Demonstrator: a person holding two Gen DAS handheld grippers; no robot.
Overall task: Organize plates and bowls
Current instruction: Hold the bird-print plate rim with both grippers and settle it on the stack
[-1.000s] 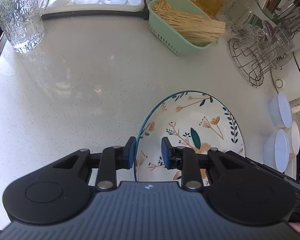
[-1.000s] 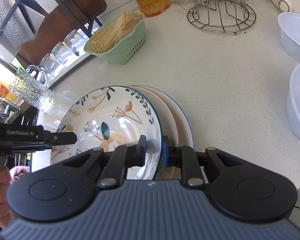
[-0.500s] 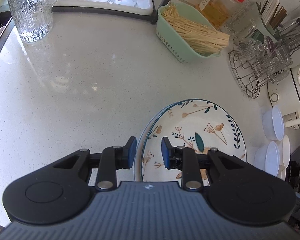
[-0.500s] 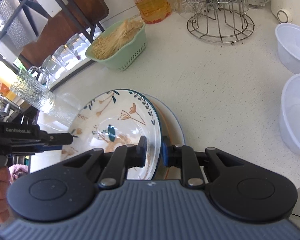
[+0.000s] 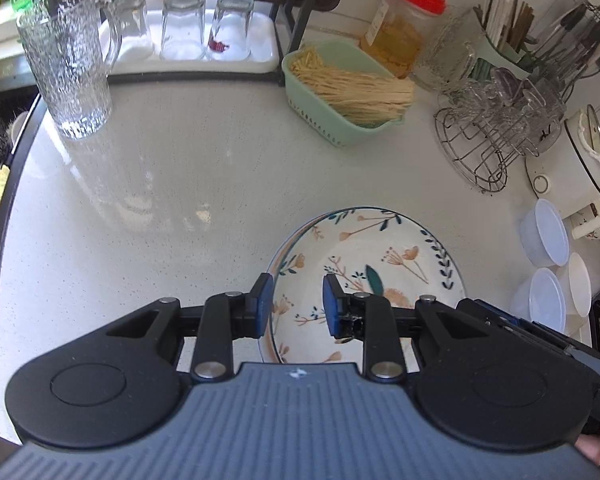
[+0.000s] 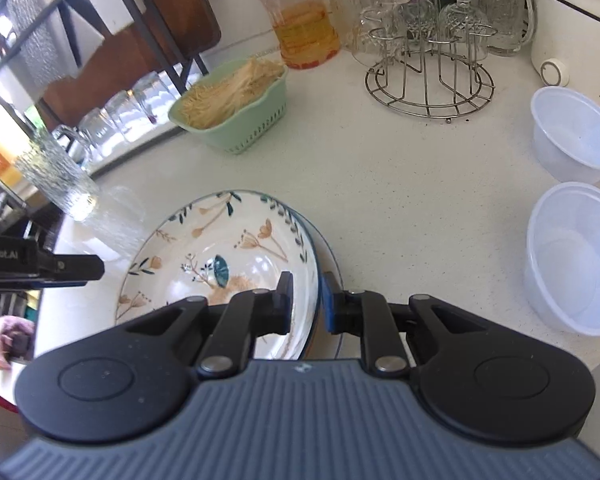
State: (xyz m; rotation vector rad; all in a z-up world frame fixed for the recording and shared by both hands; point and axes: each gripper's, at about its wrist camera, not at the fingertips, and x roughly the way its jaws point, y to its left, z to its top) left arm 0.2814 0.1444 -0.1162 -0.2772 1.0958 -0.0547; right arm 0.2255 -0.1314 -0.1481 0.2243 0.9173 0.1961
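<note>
Both grippers straddle the floral plate [image 6: 220, 256]'s rim: right fingers [image 6: 286, 300] seemingly pinching it, left fingers [image 5: 264, 304] parted

A home kitchen: speckled countertop [image 5: 180, 168], upturned glasses [image 5: 182, 26] draining, basket of dry noodles [image 5: 348, 92], cutlery holder [image 5: 508, 28]

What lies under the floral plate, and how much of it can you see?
Under the floral plate only a crescent of another plate's rim shows, with blue and orange edge lines. The rest is covered, so its pattern and any further plates cannot be seen.
</note>
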